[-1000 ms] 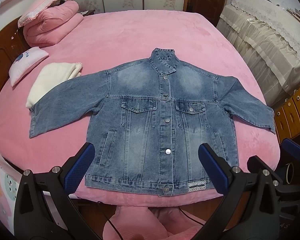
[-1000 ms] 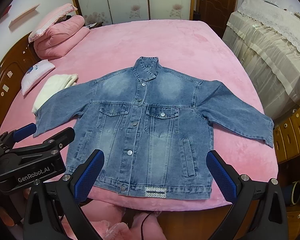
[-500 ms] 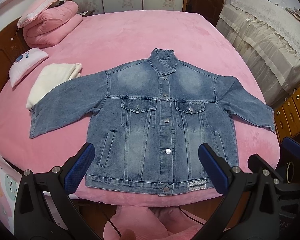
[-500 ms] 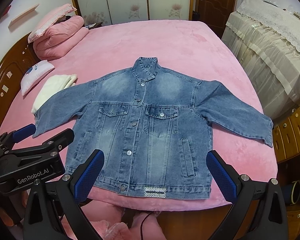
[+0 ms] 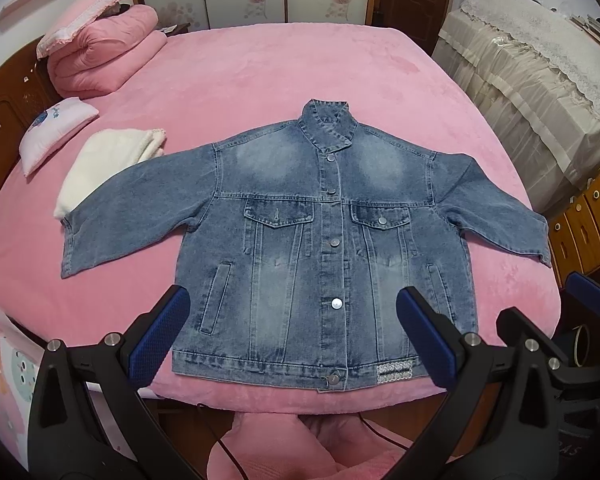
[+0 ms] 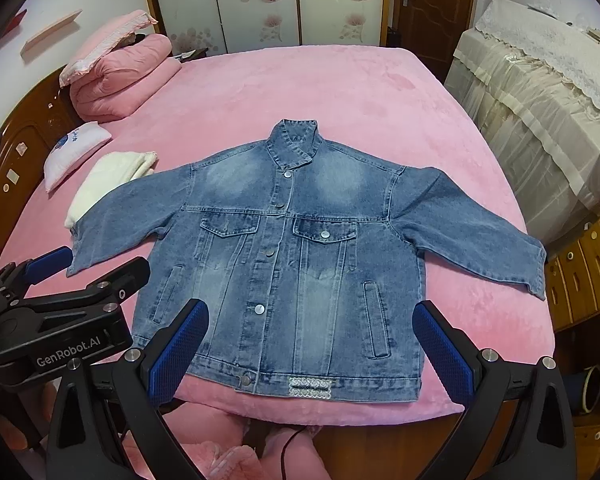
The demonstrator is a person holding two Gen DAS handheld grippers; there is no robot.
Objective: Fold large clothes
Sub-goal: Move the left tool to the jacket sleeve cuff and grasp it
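A: Going left to right from the denim jacket (image 5: pixel 324 248), what lies on the bed?

B: Well left of its collar sit the rolled pink quilt (image 5: pixel 104 56) and a small printed pillow (image 5: pixel 56 128). A folded white towel (image 5: pixel 104 160) lies just beside the left sleeve (image 5: pixel 132 208), its near end seemingly tucked under the cuff. The jacket itself lies flat and face up on the pink bedspread (image 5: pixel 280 80), buttoned, hem at the near edge, both sleeves spread. The right sleeve (image 6: pixel 472 232) reaches toward the bed's right edge.

A: And the grippers?

B: The left gripper (image 5: pixel 292 336) hovers above the hem with its jaws spread wide, holding nothing. The right gripper (image 6: pixel 312 356) hangs likewise, jaws apart and empty.

A: So how far along is the folding?

B: By the look of it, nothing is folded yet. The jacket is only laid out; sleeves and body all remain to be folded.
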